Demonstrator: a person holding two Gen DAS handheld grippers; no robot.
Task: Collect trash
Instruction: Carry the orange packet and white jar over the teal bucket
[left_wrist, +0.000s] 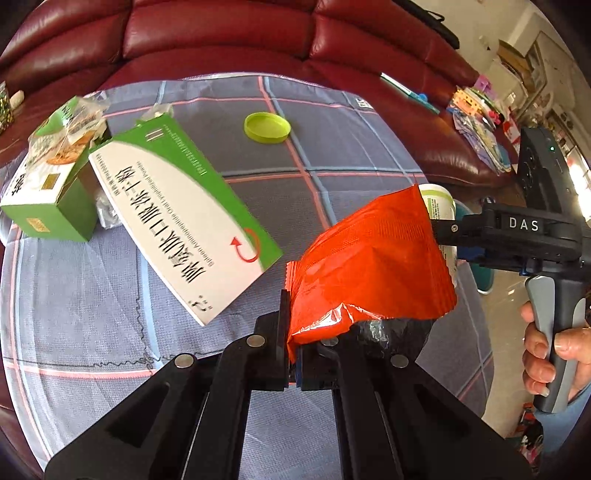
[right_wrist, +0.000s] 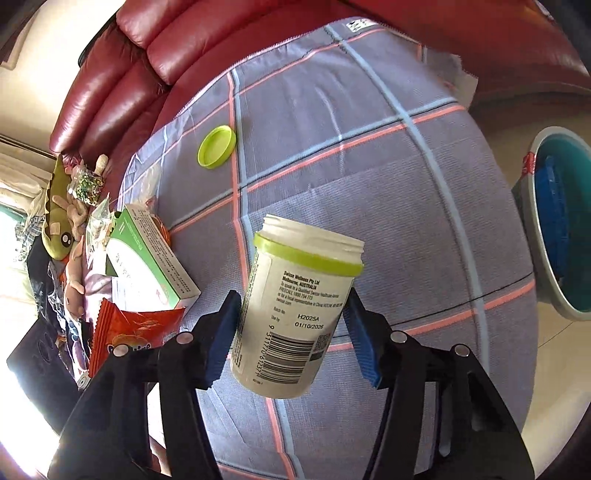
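My left gripper (left_wrist: 291, 332) is shut on an orange snack wrapper (left_wrist: 373, 266) and holds it above the checked cloth (left_wrist: 332, 147). The wrapper also shows in the right wrist view (right_wrist: 136, 328). My right gripper (right_wrist: 291, 314) is shut on an open white supplement jar (right_wrist: 291, 306) with a lime-green neck band, held above the cloth. The jar peeks out behind the wrapper in the left wrist view (left_wrist: 439, 203). Its lime-green lid (left_wrist: 267, 127) lies on the cloth; it also shows in the right wrist view (right_wrist: 217, 146).
A green and white medicine box (left_wrist: 184, 221) leans beside a smaller green box (left_wrist: 48, 199) stuffed with clear wrappers, at the left. A grey bin with a teal inside (right_wrist: 554, 229) stands off the cloth's right edge. A red leather sofa (left_wrist: 221, 33) runs behind. Toys (right_wrist: 59, 206) lie at the left.
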